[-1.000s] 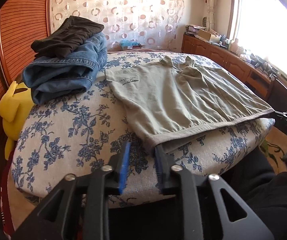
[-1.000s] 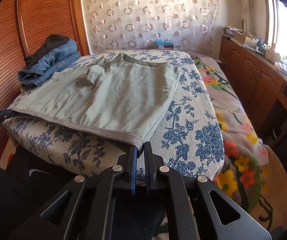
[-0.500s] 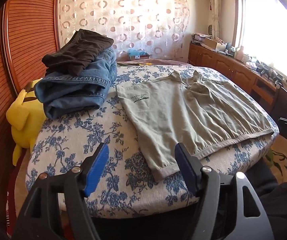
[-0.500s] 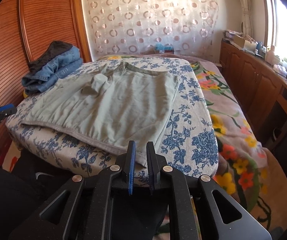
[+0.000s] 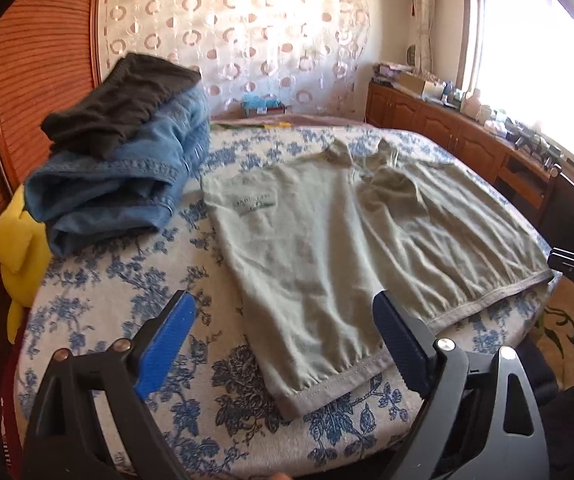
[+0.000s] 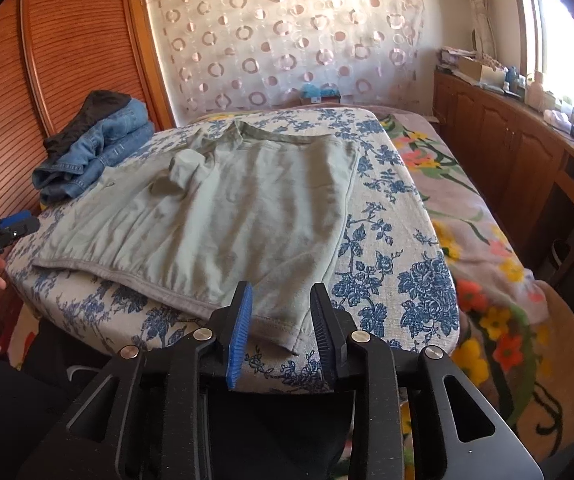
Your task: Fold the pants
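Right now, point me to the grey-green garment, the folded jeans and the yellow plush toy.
grey-green garment (image 6: pixel 239 216): right wrist view, middle of the spread cloth.
folded jeans (image 5: pixel 127 184): left wrist view, top blue fold.
yellow plush toy (image 5: pixel 15 248): left wrist view, its visible side.

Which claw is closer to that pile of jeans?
Left. The left claw hovers open at the green garment's near corner on the jeans side; the right claw is open at the opposite corner, farther off.

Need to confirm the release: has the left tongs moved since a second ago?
Yes. The left tongs have just opened and drawn back from the grey-green garment; its hem corner now lies free on the floral cover.
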The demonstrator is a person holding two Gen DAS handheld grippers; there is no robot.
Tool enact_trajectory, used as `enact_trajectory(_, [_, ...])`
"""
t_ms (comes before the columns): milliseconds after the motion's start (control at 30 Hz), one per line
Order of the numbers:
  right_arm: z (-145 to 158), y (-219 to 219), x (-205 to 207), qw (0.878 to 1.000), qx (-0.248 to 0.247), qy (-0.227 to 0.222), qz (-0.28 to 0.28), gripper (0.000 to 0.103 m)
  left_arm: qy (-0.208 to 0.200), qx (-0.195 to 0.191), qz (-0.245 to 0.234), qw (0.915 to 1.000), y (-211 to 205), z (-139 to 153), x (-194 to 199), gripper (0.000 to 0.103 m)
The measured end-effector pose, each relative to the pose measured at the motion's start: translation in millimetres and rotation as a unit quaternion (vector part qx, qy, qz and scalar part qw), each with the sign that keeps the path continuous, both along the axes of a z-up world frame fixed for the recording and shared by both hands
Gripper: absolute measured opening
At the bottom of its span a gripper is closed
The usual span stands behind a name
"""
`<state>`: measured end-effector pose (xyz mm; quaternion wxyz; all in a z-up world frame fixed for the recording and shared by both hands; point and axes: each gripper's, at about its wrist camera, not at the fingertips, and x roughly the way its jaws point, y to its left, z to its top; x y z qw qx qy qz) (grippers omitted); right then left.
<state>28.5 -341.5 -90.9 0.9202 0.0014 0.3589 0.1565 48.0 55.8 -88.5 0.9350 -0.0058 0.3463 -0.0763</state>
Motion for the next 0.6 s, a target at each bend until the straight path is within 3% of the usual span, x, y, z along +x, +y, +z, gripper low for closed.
enact_trajectory(600, [-16,-4,4,1.000,-0.009,0.029,-0.002,0.034,0.039,0.020,0.009,0.9990,-3,-35,6,0.091])
